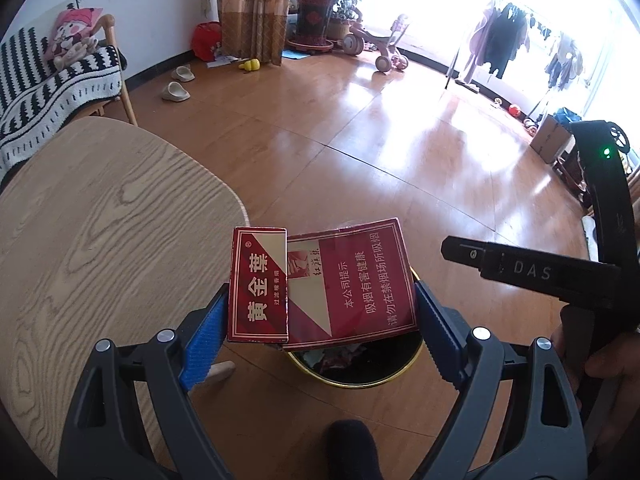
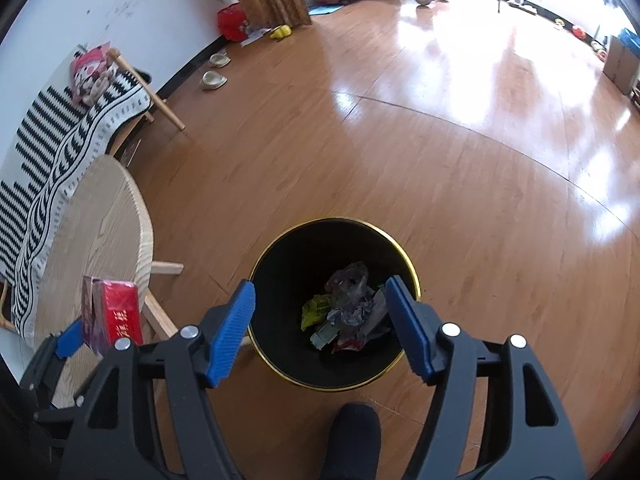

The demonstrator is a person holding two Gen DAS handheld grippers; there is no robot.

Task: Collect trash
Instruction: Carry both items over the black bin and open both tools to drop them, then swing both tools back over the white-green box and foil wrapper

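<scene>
The left gripper [image 1: 322, 320] grips two red cigarette packs [image 1: 320, 284] side by side between its blue fingers [image 1: 204, 336]; the packs fill the lower middle of the left wrist view. Just below them, at the bottom centre, part of the black trash bin [image 1: 404, 368] with a gold rim shows, so the packs seem to hang near or partly over its opening. In the right wrist view the same packs [image 2: 116, 314] appear at the lower left, in front of the wooden counter [image 2: 96, 216], which suggests they are not yet fully above the bin [image 2: 412, 276].

The right gripper [image 2: 320, 316] hangs over the bin with its fingers spread apart and nothing between them. Crumpled wrappers [image 2: 348, 308] lie at the bottom of the bin.

To do the drop well, I think the left gripper should first come to the centre of the opening and go lower. Then it should open slowly, so both packs fall inside together and do not hit the rim.
</scene>
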